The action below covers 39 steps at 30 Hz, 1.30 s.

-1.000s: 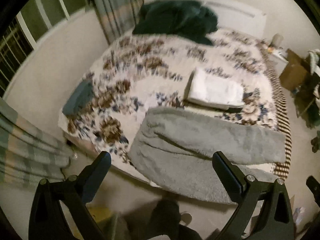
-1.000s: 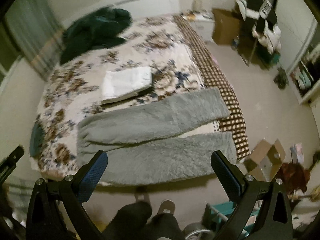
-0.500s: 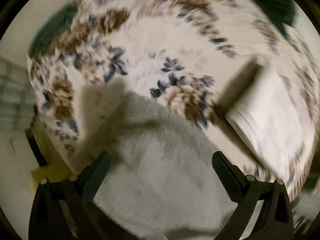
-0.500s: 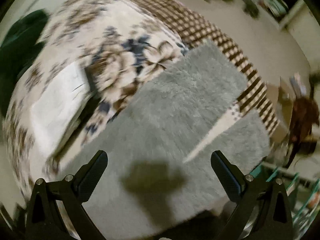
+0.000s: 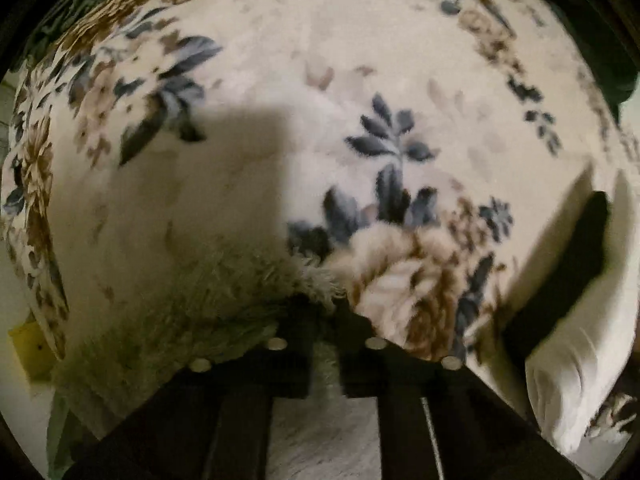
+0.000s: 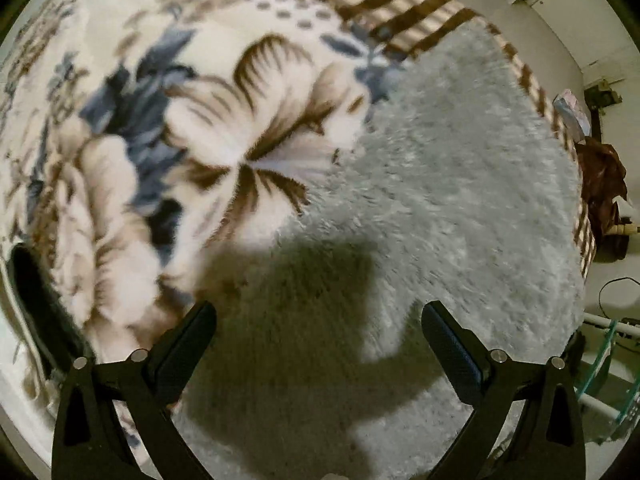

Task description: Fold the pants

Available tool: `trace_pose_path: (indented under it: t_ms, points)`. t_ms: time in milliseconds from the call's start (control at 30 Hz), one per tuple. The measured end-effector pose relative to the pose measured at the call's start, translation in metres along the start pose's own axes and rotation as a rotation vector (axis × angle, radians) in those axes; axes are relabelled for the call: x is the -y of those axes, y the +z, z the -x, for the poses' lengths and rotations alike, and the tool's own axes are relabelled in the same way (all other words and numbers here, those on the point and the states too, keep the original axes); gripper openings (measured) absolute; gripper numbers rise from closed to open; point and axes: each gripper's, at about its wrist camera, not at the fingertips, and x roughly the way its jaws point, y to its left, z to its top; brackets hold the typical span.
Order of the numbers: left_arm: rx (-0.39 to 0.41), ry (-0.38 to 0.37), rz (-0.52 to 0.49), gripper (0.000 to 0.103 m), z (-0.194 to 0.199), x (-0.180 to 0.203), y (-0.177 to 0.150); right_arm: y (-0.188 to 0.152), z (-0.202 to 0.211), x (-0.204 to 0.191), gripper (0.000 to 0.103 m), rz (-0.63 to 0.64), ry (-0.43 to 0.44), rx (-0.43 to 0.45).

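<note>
The fluffy grey pants (image 6: 440, 200) lie flat on the floral bedspread (image 6: 200, 120). In the left wrist view the pants' fuzzy edge (image 5: 208, 300) fills the lower left. My left gripper (image 5: 324, 312) is shut on that edge of the pants, with grey pile bunched between the fingers, low against the bed. My right gripper (image 6: 320, 320) is open, its fingers spread just above the grey pant leg, with its shadow on the fabric below. It holds nothing.
A folded white cloth (image 5: 580, 340) lies on the bed to the right of the left gripper, with a dark object (image 5: 560, 280) beside it. The bedspread's brown checked border (image 6: 400, 0) marks the bed's far edge. Floor clutter (image 6: 600, 184) lies beyond it at right.
Both grippers dropped from high above the bed down to the pants. The left gripper went from open to shut on the pants' edge. The right stayed open.
</note>
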Motion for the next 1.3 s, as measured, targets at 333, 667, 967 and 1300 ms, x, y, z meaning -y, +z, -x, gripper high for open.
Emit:
trace_pose_path:
  t_ms: [333, 667, 967, 1300]
  points:
    - [0.139, -0.21, -0.006, 0.004, 0.087, -0.047, -0.046, -0.009, 0.03, 0.047, 0.01, 0.037, 0.12, 0.086]
    - [0.206, -0.327, 0.008, 0.004, 0.149, -0.147, -0.107, -0.08, 0.138, 0.185, 0.009, 0.105, 0.278, 0.174]
    - [0.103, -0.158, 0.071, 0.004, 0.069, -0.251, -0.18, -0.168, 0.085, 0.331, 0.009, 0.082, 0.231, 0.069]
    - [0.031, -0.12, 0.022, 0.049, 0.029, -0.246, -0.196, -0.194, 0.001, 0.383, 0.058, 0.03, 0.18, -0.039]
